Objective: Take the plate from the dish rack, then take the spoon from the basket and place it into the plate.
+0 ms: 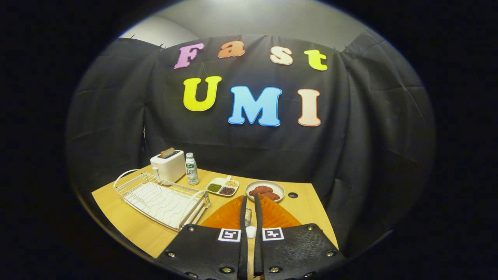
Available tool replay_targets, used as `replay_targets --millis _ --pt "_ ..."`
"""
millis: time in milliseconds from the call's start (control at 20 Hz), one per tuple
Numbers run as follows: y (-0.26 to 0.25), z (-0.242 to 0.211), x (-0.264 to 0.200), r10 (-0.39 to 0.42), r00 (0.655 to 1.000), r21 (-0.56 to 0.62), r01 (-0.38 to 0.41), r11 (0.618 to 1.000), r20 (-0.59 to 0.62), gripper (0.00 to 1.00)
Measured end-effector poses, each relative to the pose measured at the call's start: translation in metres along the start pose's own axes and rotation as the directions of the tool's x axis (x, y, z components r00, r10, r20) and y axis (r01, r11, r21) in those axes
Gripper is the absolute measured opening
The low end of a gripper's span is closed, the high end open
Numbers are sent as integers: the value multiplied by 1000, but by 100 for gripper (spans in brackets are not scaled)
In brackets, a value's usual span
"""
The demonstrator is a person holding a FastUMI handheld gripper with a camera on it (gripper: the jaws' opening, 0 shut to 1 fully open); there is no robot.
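Observation:
An orange plate [278, 216] lies flat on the wooden table [128, 221], right under my fingers and to the right of the dish rack [163, 200]. The white wire rack holds no dishes. My gripper [250, 196] hovers over the plate with its fingers nearly together. A small spoon [248, 216] sits in the narrow gap between them, its shiny part forward and a pale rounded end toward me. Both fingers seem to press on it. The plate's near part is hidden behind the gripper body.
A white toaster [168, 165] with a slice in it and a small bottle [191, 168] stand behind the rack. A divided dish of beans [222, 186] and a bowl of red food [265, 190] sit beyond the plate. A cable hole [293, 195] is near the table's right edge.

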State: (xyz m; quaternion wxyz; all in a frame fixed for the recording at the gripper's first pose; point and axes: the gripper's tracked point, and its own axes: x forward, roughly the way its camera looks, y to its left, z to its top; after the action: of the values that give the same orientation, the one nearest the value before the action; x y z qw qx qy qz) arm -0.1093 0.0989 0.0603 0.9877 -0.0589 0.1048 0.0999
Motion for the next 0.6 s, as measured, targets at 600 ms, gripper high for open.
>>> replay_targets --millis 600 --pt "61 -58 -6 101 981 -24 -106 994 -163 6"
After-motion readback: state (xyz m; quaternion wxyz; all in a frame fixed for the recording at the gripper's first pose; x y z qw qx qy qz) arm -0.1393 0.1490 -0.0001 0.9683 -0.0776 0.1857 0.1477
